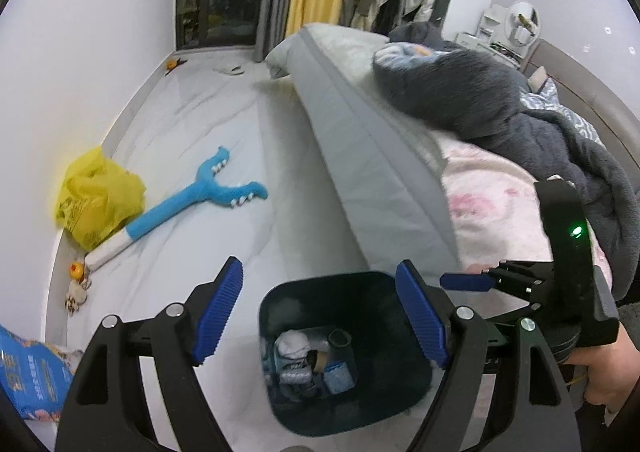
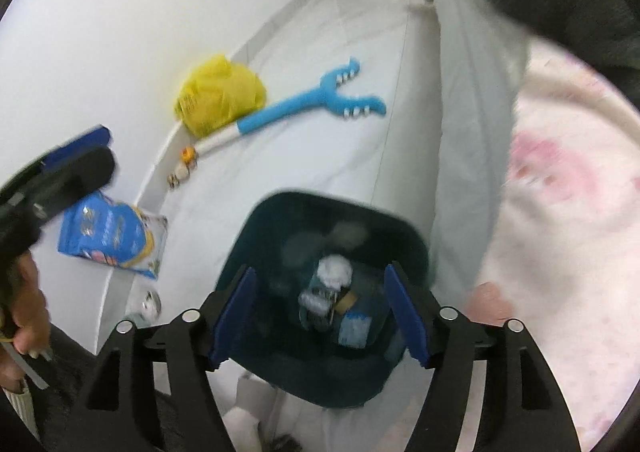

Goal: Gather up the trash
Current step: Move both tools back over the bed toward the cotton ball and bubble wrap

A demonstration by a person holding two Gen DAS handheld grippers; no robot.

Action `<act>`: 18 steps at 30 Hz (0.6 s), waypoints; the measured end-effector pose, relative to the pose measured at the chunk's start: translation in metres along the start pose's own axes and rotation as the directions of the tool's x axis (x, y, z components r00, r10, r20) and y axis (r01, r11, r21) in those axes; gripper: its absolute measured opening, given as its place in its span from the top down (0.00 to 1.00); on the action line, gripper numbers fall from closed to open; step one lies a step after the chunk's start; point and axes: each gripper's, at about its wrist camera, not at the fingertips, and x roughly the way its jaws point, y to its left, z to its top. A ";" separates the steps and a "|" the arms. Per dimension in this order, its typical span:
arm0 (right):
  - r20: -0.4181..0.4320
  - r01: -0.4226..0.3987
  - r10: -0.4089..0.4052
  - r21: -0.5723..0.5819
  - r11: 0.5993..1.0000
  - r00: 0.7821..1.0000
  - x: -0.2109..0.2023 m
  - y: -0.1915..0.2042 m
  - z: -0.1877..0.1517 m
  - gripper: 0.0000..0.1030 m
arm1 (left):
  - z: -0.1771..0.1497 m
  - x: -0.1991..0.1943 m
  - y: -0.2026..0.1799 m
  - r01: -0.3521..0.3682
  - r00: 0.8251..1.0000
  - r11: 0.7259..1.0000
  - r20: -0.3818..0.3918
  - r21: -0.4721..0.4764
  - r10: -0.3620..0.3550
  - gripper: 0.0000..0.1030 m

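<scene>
Both claws hang over the dark trash bin [image 1: 344, 348], my left claw [image 1: 320, 316] and right claw [image 2: 320, 316] each spread wide with nothing between the pads. Next trash, I judge, is the yellow plastic bag [image 1: 98, 198] against the wall, ahead and to the left across the floor [image 1: 224, 120], nearer my left claw; the blue snack packet [image 2: 110, 238] lies closer still on that side.

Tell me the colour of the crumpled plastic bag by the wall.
Yellow; the crumpled plastic bag shows best in the left wrist view.
</scene>
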 end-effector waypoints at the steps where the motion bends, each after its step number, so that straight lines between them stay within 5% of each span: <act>1: 0.022 0.000 0.000 0.003 1.000 1.000 -0.007 -0.002 0.001 0.31 | 0.002 0.000 -0.004 0.003 1.000 1.000 0.004 0.007 -0.003 0.21; 18: 0.239 0.145 -0.172 0.125 0.981 0.956 -0.109 -0.092 -0.008 0.22 | 0.036 0.007 -0.095 0.130 0.988 0.986 0.069 0.102 -0.137 0.14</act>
